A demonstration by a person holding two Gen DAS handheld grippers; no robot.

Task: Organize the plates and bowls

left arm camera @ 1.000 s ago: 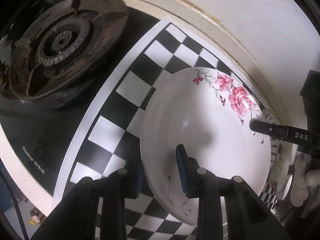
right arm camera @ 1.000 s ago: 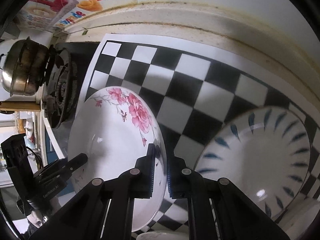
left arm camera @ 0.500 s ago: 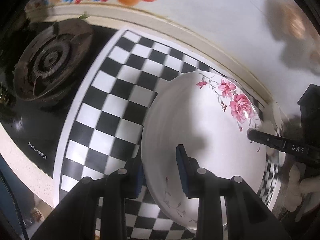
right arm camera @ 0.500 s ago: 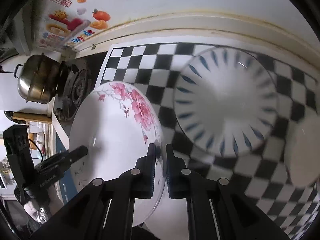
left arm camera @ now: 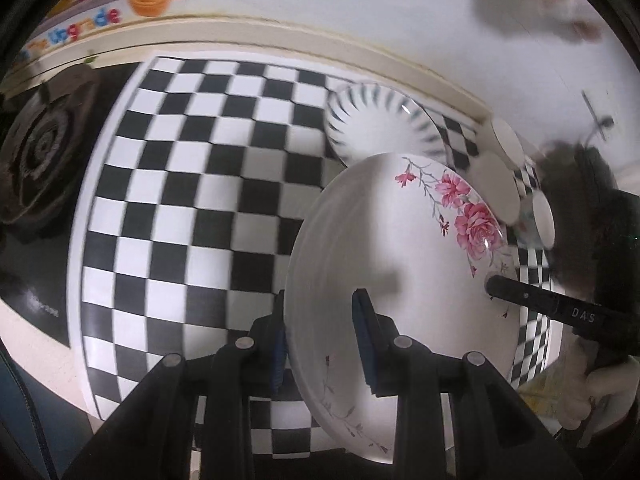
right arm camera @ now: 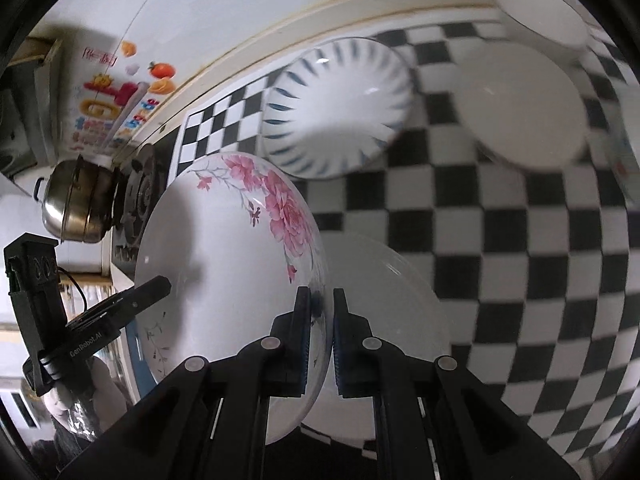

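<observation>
I have the pink-flowered plate [left arm camera: 400, 248] pinched from both sides, tilted up off the checkered mat [left arm camera: 192, 184]. My left gripper [left arm camera: 320, 340] is clamped on the plate's near rim, one blue pad inside the dish and the other behind it. My right gripper [right arm camera: 320, 332] is clenched on the opposite rim, its two pads pressed close together with the plate edge between them. In the left wrist view I see the tip of the right gripper's finger lying against the plate's far edge, just below the rose print. In the right wrist view the left gripper's black finger reaches onto the plate from the left.

The plate hangs above the mat, near the blue-striped plate [right arm camera: 336, 108], which lies flat on the mat close to the wall. From the right wrist camera the flowered plate's upper edge overlaps the striped one in the picture; I cannot tell whether they touch. A plain white plate [right arm camera: 392, 300] lies right under my right gripper, beside the held plate. Farther right sit a white bowl [right arm camera: 520, 108] and another white bowl [right arm camera: 540, 12] behind it, both blurred.

Off the mat's left end I see the gas burner [left arm camera: 36, 156], and in the right wrist view a steel pot [right arm camera: 76, 204] beside it.
</observation>
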